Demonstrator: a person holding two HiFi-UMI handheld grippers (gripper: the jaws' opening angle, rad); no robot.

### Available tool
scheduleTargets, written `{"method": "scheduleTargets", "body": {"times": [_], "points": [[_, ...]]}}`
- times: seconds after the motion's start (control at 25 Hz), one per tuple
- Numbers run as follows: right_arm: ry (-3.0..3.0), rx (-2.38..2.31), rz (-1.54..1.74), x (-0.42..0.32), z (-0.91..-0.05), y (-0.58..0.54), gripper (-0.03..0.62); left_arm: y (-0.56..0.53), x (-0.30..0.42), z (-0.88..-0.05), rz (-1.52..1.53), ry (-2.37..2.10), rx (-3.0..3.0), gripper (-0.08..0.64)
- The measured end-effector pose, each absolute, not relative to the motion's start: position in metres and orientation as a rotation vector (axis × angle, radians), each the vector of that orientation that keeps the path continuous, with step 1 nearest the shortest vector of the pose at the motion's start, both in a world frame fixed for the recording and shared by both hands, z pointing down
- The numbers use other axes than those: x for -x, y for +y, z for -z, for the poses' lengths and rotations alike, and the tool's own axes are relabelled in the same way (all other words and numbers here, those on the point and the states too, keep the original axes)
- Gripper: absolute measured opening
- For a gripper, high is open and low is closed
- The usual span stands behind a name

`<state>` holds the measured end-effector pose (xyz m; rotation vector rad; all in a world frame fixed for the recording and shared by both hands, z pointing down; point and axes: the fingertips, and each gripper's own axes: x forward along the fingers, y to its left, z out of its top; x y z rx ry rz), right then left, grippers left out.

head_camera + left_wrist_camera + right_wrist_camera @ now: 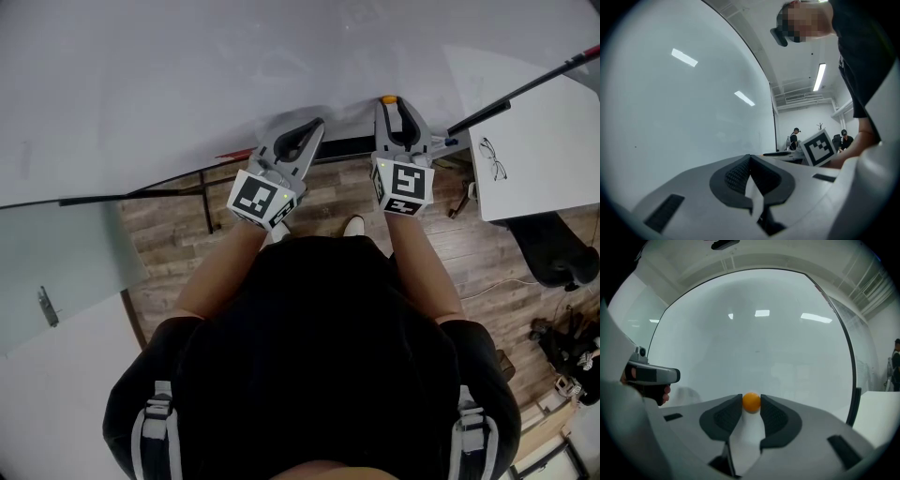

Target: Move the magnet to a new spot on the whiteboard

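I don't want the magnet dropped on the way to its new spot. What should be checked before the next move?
1. Magnet between the right gripper's jaws: ok, it sits at their very tips.
2. Pads on both sides of it: ok, they appear to touch it left and right.
3. Grip deep enough: not ok, only the tips hold it.
4. Left gripper out of the way: ok, shut, empty, off to the side.
5. Whiteboard bare around the magnet: ok in the right gripper view.
6. Magnet lifted off the board: cannot tell.
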<state>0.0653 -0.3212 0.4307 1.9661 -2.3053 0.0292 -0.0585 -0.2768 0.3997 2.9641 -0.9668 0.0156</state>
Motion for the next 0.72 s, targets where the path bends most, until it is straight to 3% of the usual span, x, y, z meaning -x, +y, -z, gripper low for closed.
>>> {"method": "scheduleTargets", "body": {"times": [0.44,0.72], "points": [[-2.343,-1.953,-0.01,-0.06,-0.42,-0.315,0.117,-0.272,0.073,-0.398,-0.009,-0.964,-2.967,0.005],[-2.47,-1.819,-0.018,-0.018,-0.403,-0.286,0.117,-0.25,0.101,-0.387,-0.037,-0.921,-3.033,0.005]]}}
